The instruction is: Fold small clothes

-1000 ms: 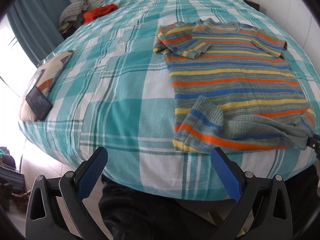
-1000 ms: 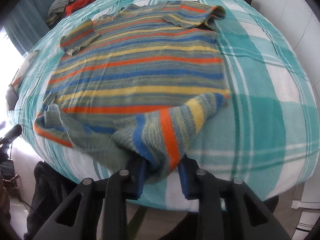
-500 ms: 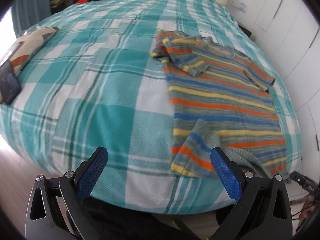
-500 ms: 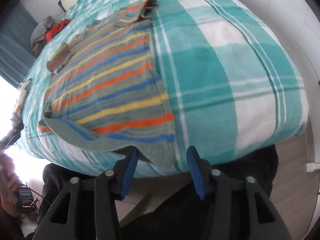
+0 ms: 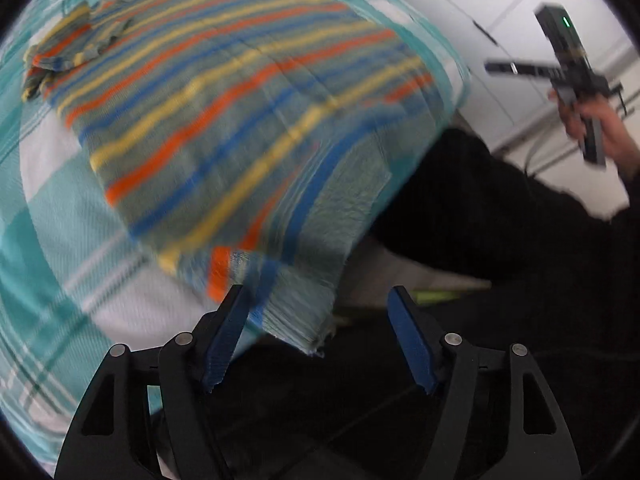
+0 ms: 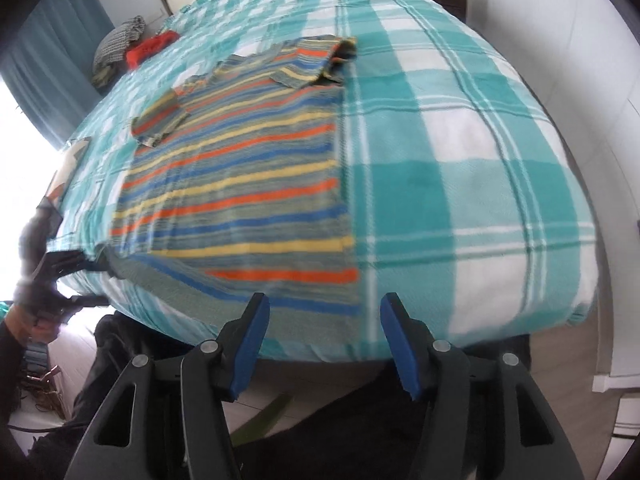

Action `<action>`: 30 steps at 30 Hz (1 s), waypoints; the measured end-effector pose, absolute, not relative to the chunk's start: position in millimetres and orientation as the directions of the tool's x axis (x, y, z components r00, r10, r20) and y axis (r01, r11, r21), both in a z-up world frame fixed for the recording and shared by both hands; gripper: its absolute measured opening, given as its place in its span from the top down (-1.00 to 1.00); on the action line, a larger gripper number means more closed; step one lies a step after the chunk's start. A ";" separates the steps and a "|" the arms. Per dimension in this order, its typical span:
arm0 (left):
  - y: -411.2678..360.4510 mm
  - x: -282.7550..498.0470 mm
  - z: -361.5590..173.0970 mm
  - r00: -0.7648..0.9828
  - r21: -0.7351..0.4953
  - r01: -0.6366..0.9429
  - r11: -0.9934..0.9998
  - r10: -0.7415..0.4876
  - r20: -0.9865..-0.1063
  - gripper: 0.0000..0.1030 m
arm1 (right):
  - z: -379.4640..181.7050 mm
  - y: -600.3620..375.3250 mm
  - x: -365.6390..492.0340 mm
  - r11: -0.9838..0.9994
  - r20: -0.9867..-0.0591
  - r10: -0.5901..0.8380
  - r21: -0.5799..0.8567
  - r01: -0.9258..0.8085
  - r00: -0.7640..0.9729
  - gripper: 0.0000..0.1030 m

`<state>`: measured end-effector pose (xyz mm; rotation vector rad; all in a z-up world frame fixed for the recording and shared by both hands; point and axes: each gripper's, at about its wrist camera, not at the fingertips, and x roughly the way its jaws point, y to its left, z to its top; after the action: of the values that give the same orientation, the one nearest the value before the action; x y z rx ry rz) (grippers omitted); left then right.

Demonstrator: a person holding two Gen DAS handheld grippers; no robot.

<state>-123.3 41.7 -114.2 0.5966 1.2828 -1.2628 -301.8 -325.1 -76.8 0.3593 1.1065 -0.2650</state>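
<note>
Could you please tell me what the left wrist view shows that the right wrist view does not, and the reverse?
Only the left wrist view shows the open left gripper close at the sweater's hanging hem corner, and the right hand against white cupboards. Only the right wrist view shows the open right gripper, the red garment, checked clothes and curtain. Both show the striped sweater on the plaid bedspread.

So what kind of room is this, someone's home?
Most likely a bedroom in a home. A large bed with a teal and white checked cover fills the view, a striped jumper lies spread on it, teal curtains hang by a bright window, and more clothes are heaped at the far side.
</note>
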 end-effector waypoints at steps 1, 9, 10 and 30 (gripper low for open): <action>58.3 -134.5 -115.7 -0.190 -0.278 0.920 0.275 -0.305 -0.933 -0.44 | -80.1 -338.4 -310.9 0.902 -0.912 -0.048 0.135 0.409 0.407 -0.13; 129.1 -90.7 -117.2 0.074 -0.301 0.558 0.774 -0.408 -0.910 -0.84 | -127.0 -396.6 -329.9 0.824 -0.899 0.113 0.323 0.465 0.424 -0.16; 122.8 -86.7 -126.6 0.088 -0.293 0.516 0.805 -0.390 -0.917 -0.83 | -137.8 -395.3 -322.0 0.813 -0.876 0.204 0.401 0.423 0.438 -0.16; 99.6 -137.9 -90.4 0.268 -0.086 0.535 0.840 -0.266 -0.926 0.93 | -127.3 -335.2 -285.5 0.919 -0.925 0.220 0.304 0.252 0.311 0.96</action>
<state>-137.9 99.6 -90.4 0.2645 1.1826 -0.5490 -285.5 -335.2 -127.3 0.4338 1.2662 -0.0217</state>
